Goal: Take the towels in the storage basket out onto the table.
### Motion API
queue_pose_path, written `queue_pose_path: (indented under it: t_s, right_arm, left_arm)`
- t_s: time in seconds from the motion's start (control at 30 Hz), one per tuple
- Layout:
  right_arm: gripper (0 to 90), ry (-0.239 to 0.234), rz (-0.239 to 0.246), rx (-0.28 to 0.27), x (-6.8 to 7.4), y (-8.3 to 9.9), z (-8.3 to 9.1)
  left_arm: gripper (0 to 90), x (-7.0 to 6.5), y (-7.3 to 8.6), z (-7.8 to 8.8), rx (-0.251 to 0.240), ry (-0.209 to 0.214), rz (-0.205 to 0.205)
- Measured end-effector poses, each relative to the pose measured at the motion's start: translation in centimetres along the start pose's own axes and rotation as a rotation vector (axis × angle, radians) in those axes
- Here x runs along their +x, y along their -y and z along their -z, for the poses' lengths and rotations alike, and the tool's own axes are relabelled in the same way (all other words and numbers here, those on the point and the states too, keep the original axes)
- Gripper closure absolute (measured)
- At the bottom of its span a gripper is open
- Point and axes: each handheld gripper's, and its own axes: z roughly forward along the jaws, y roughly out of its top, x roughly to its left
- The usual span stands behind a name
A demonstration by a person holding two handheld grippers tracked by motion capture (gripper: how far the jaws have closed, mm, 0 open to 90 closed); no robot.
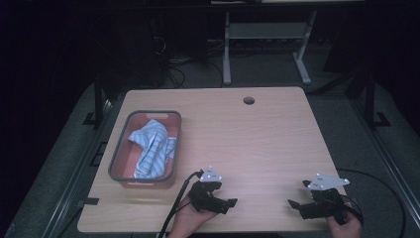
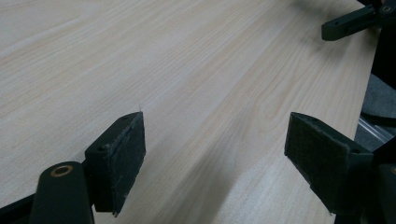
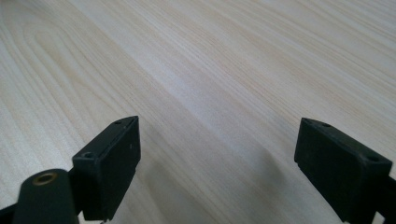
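Dark surroundings are framing a pale wooden table [image 1: 257,144]. Left claw [image 1: 229,203] and right claw [image 1: 293,204] are hovering released and empty near its front edge; the striped cloth [image 1: 151,148] is lying crumpled in the basket [image 1: 116,153], seemingly awaiting pickup.

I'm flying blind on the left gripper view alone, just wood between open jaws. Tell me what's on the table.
Observer: A basket sits at the table's left side.
Operator: Say what's in it.
Observer: A striped blue cloth, crumpled inside.
Operator: Report the right gripper.
Observer: The right gripper is open, empty, low over the near edge.
Operator: Place mine against the basket.
Observer: The left gripper is right of the basket, apart from it.
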Motion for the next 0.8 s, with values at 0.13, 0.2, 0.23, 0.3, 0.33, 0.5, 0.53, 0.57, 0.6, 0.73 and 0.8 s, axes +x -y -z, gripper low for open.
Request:
queue_pose_path:
  t_s: [0.13, 0.2, 0.23, 0.3, 0.33, 0.5, 0.53, 0.57, 0.6, 0.73, 0.8]
  right_arm:
    - [13.8, 0.000, -0.001, -0.001, -0.1, 0.0, 0.0]
    - [13.8, 0.001, -0.002, -0.002, -0.1, 0.0, 0.1]
    - [13.8, 0.001, -0.002, -0.002, -0.1, 0.0, 0.1]
    - [13.8, 0.005, -0.004, -0.003, -0.1, 0.0, 0.1]
    - [13.8, 0.004, -0.006, -0.004, -0.1, 0.0, 0.1]
    - [13.8, 0.011, -0.001, -0.009, 0.1, -0.1, 0.2]
    - [13.8, 0.011, -0.001, -0.009, 0.1, -0.1, 0.2]
    - [13.8, 0.012, 0.001, -0.009, 0.1, -0.1, 0.3]
    - [13.8, 0.012, 0.001, -0.009, 0.1, -0.1, 0.3]
    - [13.8, 0.013, -0.008, -0.010, 0.1, -0.1, 0.2]
    - [13.8, 0.016, -0.003, -0.013, 0.1, -0.1, 0.2]
  left_arm:
    - [20.5, 0.0, 0.0, -0.1, 0.004, 0.002, -0.005]
    - [20.5, 0.1, -0.1, -0.1, 0.014, 0.007, -0.007]
    - [20.5, 0.1, -0.2, -0.1, 0.007, 0.008, 0.002]
    - [20.5, 0.2, -0.4, -0.1, 0.007, 0.009, 0.002]
    - [20.5, 0.2, -0.6, 0.0, 0.001, 0.012, 0.009]
    - [20.4, 0.5, -2.0, -0.1, 0.028, 0.016, -0.018]
    - [20.3, 0.5, -2.0, -0.1, 0.028, 0.016, -0.018]
    - [20.3, 0.7, -2.5, -0.1, 0.018, 0.019, -0.005]
    - [20.3, 0.7, -2.5, -0.1, 0.018, 0.019, -0.005]
    - [20.2, 1.1, -3.3, 0.0, 0.026, 0.015, -0.004]
    - [20.2, 1.3, -3.8, 0.1, 0.029, 0.014, -0.004]
